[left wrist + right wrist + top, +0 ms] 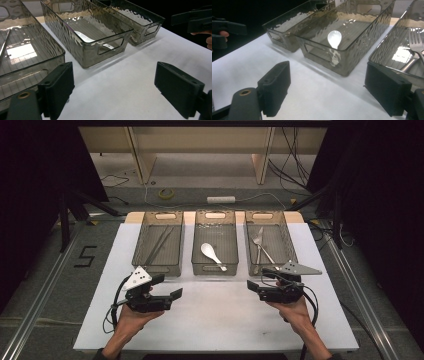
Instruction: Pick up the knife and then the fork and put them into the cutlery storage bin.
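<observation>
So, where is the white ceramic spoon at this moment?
The white ceramic spoon lies inside the middle smoky transparent plastic bin, between the left bin with chopsticks and the right bin with a metal fork.

The table (215, 320) has a plain white top, with a strip of bare wood showing at its far edge. Three smoky see-through bins stand on it in a row along the far half, close together but apart: the left bin (157, 265), the middle bin (215, 267) and the right bin (270, 267). The near half of the top is bare white.
</observation>
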### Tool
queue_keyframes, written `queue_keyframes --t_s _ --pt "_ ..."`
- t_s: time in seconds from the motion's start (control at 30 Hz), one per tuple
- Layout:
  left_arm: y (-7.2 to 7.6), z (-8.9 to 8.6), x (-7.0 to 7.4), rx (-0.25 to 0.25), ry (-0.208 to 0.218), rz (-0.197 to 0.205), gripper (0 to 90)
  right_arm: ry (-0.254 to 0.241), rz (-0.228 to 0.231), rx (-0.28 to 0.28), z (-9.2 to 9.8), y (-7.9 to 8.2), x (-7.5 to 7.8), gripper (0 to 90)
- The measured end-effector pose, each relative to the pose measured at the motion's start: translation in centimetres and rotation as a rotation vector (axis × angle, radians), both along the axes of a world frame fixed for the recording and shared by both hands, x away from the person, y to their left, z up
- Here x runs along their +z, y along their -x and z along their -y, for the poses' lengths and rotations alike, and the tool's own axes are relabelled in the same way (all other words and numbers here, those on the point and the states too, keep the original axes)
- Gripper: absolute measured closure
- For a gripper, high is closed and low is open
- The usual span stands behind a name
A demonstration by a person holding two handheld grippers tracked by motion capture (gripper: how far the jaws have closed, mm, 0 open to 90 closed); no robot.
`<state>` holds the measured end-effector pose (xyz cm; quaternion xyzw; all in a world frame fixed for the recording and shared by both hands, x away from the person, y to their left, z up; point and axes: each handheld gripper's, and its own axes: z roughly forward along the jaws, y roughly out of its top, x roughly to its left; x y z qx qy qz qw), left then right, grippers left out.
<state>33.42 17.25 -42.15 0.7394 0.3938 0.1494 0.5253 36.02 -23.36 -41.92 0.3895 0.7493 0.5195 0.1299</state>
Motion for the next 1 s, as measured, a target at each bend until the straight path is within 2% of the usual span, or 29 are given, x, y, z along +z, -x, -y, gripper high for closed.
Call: queue_keyframes --t_s 0.17,0.53,1.0 --pt "0.0 0.1 0.0 -0.010 -0.004 0.001 15.5 -0.017 0.011 0.016 0.3 1.0 -0.4 21.6" --pt "0.0 0.1 0.0 -0.033 0.013 -0.006 15.5 0.010 0.028 0.022 0.2 2.8 -0.8 18.4" --pt "0.1 0.3 0.0 -0.051 0.019 -0.012 15.5 0.018 0.012 0.017 0.6 3.8 -1.3 17.6"
